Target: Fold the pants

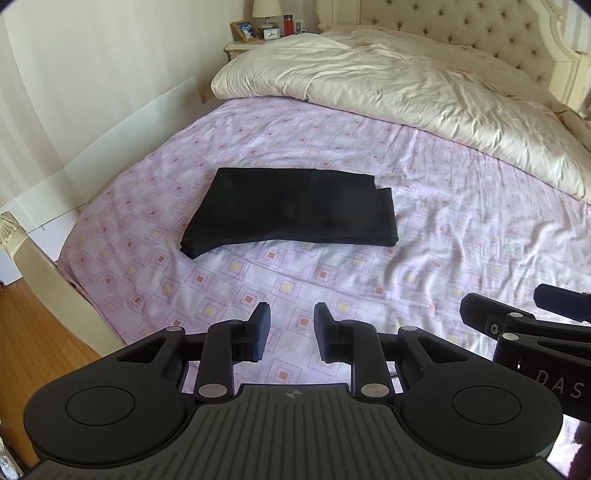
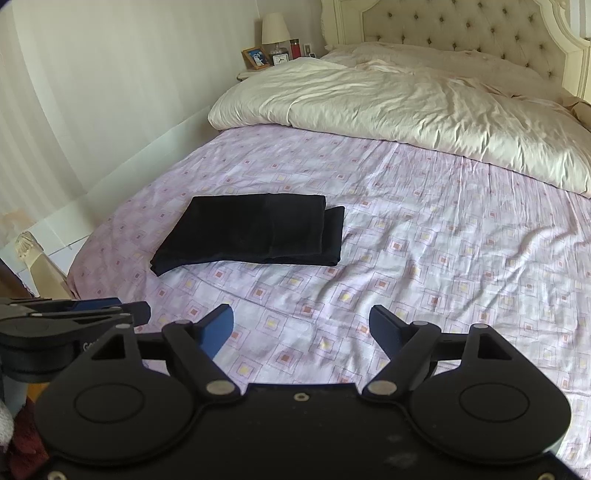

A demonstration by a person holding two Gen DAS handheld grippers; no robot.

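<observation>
Black pants (image 1: 291, 210) lie folded into a flat rectangle on the pink patterned bed sheet (image 1: 424, 240), left of the bed's middle. In the right wrist view the pants (image 2: 251, 232) show a lower layer sticking out at their right edge. My left gripper (image 1: 291, 314) hovers over the sheet short of the pants, its jaws a narrow gap apart with nothing between them. My right gripper (image 2: 301, 314) is beside it on the right, open wide and empty, also short of the pants. Neither gripper touches the cloth.
A rumpled cream duvet (image 1: 406, 85) covers the head half of the bed below a tufted headboard (image 1: 491, 33). A nightstand (image 1: 243, 46) with a lamp, clock and photo frame stands at the far left corner. The footboard (image 1: 48, 273) and wood floor (image 1: 33, 332) lie at left.
</observation>
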